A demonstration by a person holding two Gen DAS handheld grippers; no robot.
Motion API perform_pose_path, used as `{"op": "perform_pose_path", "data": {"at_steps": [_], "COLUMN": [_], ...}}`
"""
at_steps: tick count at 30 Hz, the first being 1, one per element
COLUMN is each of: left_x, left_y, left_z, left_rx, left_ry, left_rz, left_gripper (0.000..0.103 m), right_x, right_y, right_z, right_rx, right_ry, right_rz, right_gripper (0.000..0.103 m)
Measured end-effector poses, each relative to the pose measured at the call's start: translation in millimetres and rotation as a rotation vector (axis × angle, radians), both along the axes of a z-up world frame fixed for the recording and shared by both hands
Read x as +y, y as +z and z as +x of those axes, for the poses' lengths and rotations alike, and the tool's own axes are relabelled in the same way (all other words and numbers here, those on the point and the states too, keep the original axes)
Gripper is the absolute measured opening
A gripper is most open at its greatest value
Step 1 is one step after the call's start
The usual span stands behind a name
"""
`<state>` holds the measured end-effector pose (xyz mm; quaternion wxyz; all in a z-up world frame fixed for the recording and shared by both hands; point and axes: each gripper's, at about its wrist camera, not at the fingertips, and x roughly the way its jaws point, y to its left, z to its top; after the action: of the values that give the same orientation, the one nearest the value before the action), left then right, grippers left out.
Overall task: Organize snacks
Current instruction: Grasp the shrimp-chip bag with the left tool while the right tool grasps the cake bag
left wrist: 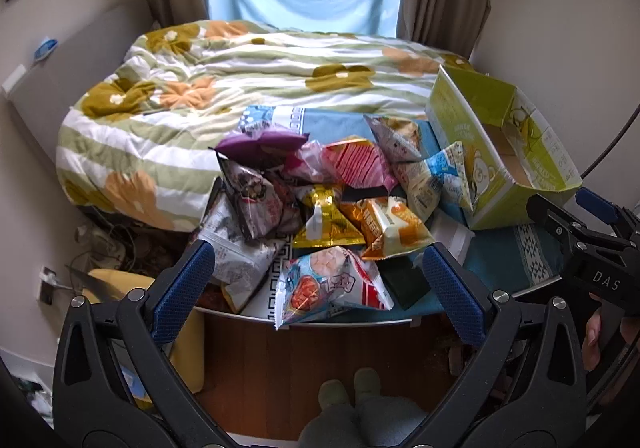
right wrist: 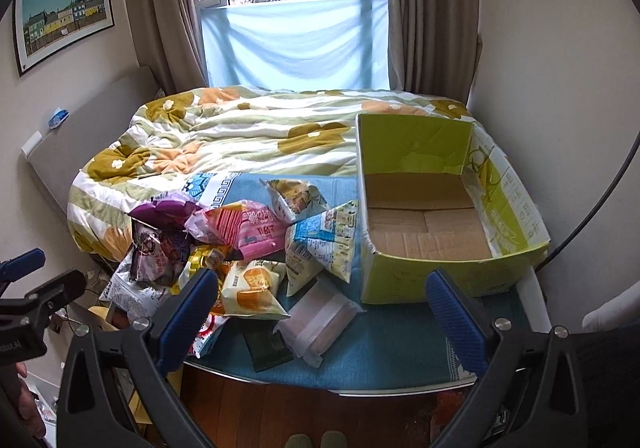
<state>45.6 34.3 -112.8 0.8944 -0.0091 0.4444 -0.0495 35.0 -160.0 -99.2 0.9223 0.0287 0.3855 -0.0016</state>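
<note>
A pile of several snack bags [left wrist: 320, 204] lies on a blue cloth-covered table [left wrist: 516, 260]; it shows in the right wrist view too [right wrist: 224, 248]. An empty green cardboard box [right wrist: 424, 224] stands open at the table's right, also in the left wrist view [left wrist: 496, 152]. My left gripper [left wrist: 320, 284] is open and empty, held before the table's front edge over a red-and-white bag [left wrist: 328, 288]. My right gripper [right wrist: 320, 312] is open and empty, in front of a clear wrapped pack [right wrist: 320, 324] and a dark flat packet [right wrist: 268, 348].
A bed with a flowered quilt [right wrist: 240, 140] lies behind the table, under a window with a blue cloth [right wrist: 296, 40]. Wooden floor [left wrist: 320, 352] and the person's slippers are below. A yellow stool [left wrist: 116, 284] and cables sit at the left.
</note>
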Motion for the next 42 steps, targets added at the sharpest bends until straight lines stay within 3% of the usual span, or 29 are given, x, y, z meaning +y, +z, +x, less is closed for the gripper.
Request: {"op": "perform_pose_path", "data": {"at_steps": [7, 15, 21, 25, 32, 38, 42], "left_x": [-3.5, -15.1, -16.8, -10.9, -5.7, -9.3, -14.5], "left_y": [-68.2, -116.6, -147.8, -157.0, -154.8, -149.9, -147.3], "left_z": [28.4, 54.0, 64.4, 68.0, 72.7, 72.0, 75.5], "left_rx": [0.141, 0.254, 0.344, 0.361, 0.36, 0.356, 0.346], "left_ry": [0.035, 0.069, 0.089, 0.106, 0.086, 0.067, 0.059], "left_rz": [-0.043, -0.011, -0.016, -0.045, -0.081, -0.07, -0.075], "left_gripper": [0.102, 0.102, 0.102, 0.1, 0.076, 0.072, 0.071], "right_x": [17.1, 29.0, 49.4, 59.6, 68.0, 69.6, 66.0], "right_y": [-42.7, -91.5, -116.7, -133.7, -154.3, -166.1, -162.4], "right_z": [36.6, 87.8, 111.8, 123.2, 133.7, 137.0, 134.3], "right_rx": [0.087, 0.221, 0.311, 0.377, 0.464, 0.525, 0.519], "right_ry": [0.058, 0.119, 0.181, 0.21, 0.219, 0.21, 0.197], "right_rz": [0.023, 0.131, 0.145, 0.149, 0.157, 0.205, 0.219], "right_gripper": [0.103, 0.103, 0.103, 0.097, 0.089, 0.076, 0.069]}}
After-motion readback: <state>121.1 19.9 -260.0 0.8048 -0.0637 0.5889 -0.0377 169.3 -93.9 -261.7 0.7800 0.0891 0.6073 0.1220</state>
